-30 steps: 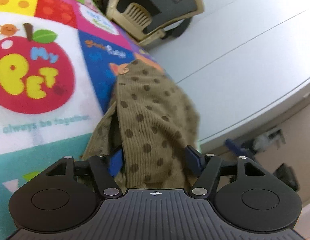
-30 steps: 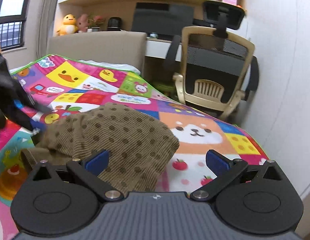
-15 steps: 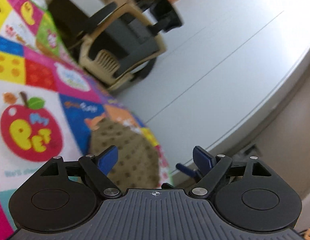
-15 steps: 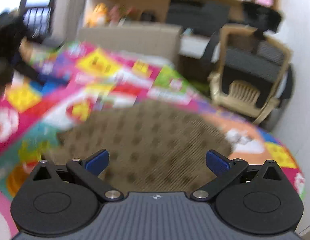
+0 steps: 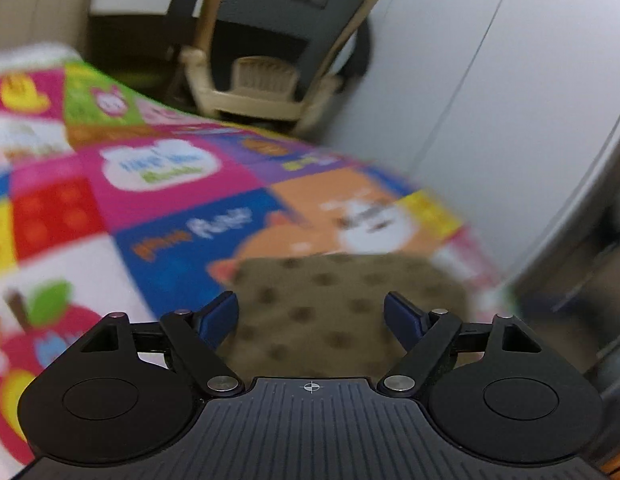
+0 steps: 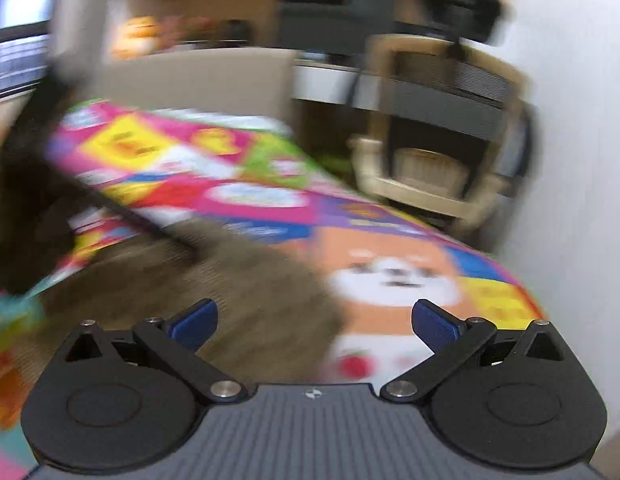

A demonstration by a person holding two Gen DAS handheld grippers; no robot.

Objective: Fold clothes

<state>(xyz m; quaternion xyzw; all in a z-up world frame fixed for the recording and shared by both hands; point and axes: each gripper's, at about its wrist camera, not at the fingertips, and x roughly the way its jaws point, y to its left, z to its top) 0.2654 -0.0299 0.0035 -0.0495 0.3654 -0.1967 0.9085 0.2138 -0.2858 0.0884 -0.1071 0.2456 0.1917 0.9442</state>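
A: Left gripper [image 5: 311,316]: fingers spread, nothing pinched. Brown dotted garment [image 5: 334,312] lies on the bed's patchwork blanket [image 5: 169,208], just ahead and below.

B: Right gripper [image 6: 313,322]: fingers spread, empty; the garment lies ahead, towards its left finger. Blanket lettering too blurred to read.

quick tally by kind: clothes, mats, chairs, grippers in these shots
clothes: 1, the brown dotted garment
mats: 1, the colourful play mat
chairs: 1, the beige office chair
grippers: 2, left gripper and right gripper
total: 5
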